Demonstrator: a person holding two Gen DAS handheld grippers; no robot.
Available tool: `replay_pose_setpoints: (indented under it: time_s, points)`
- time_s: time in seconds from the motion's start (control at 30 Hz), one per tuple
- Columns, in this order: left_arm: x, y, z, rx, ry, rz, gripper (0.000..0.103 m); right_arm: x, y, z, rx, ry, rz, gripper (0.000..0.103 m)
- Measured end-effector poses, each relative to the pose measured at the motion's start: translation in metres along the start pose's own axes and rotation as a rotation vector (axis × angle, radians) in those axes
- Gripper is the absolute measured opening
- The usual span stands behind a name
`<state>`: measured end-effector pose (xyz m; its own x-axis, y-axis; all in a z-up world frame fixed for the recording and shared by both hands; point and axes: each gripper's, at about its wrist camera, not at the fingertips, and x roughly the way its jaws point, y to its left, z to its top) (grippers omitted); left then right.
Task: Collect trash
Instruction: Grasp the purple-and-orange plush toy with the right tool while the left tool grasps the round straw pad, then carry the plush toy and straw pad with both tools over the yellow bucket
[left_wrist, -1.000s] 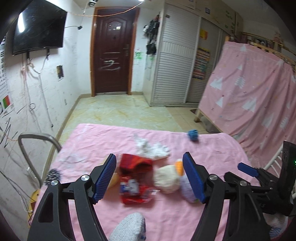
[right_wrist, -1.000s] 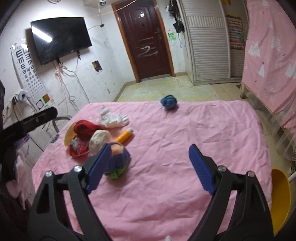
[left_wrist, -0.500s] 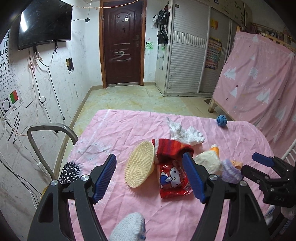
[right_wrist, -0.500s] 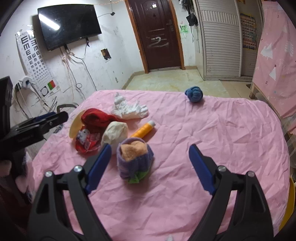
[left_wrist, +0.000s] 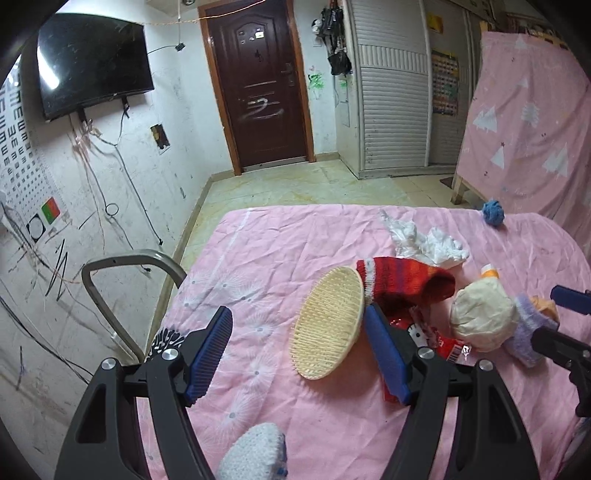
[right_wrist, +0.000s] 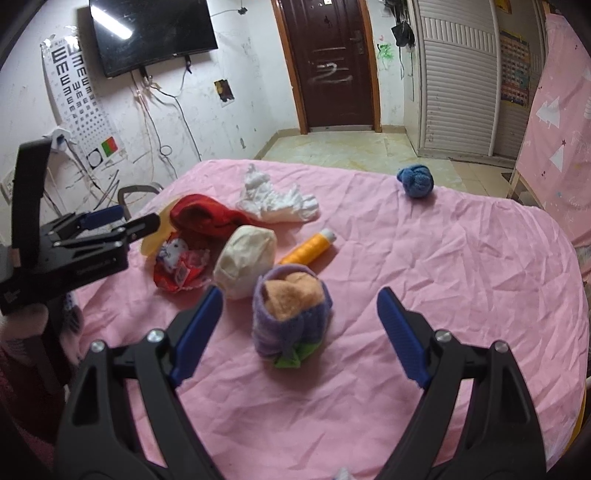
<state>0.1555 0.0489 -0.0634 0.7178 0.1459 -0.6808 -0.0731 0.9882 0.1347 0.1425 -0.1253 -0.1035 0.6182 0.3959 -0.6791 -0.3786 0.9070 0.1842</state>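
While both tools hang over a table spread with a pink cloth, neither grips anything. The left hand-held gripper has its jaws spread, one blue pad touching or just in front of the near edge of a shallow woven basket, probably the collecting container. The right hand-held gripper is spread wide too, framing a purple and orange sock bundle that lies on the cloth between the pads, untouched; this looks like the lead-in to a first pick. The trash sits in a loose cluster beside the basket: a red snack wrapper, a cream paper wad, crumpled white tissue and an orange tube. A red knitted sock lies against the basket, and a blue ball rests well apart near the far edge. Compared with a second ago, the left view has swung leftwards and dipped, bringing the basket into sight, and the right view has closed in so the bundle now sits centred between its pads. Both openings are unchanged.
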Motion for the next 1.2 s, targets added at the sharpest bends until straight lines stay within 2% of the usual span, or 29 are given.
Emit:
replay_pose_setpoints:
  time_s: [0.2,0.33,0.5,0.57,0.63,0.7,0.87,1.2]
  points:
    - [0.008,-0.006,0.0,0.038,0.017,-0.002,0.065,0.005,0.006,0.001,-0.027,0.021,-0.013,0.08]
    - [0.018,-0.002,0.0,0.039,0.048,-0.001,0.064,0.015,0.013,0.003,-0.056,0.053,-0.027,0.066]
    - [0.029,0.002,-0.001,0.024,0.083,-0.023,0.04,0.023,0.013,0.006,-0.052,0.074,-0.027,0.058]
    - [0.033,0.006,-0.001,0.005,0.099,-0.059,0.026,0.026,0.012,0.006,-0.048,0.086,-0.022,0.053]
    - [0.033,0.007,-0.001,-0.004,0.095,-0.071,0.019,0.029,0.011,0.006,-0.044,0.102,-0.014,0.048]
    - [0.032,0.009,-0.001,-0.021,0.09,-0.085,0.017,0.032,0.011,0.007,-0.042,0.117,-0.012,0.037]
    - [0.025,0.018,-0.002,-0.066,0.059,-0.117,0.008,0.03,0.011,0.006,-0.048,0.105,-0.028,0.023]
    - [-0.003,0.025,0.0,-0.1,0.003,-0.144,0.007,0.01,0.006,0.006,-0.026,0.002,-0.05,0.021]
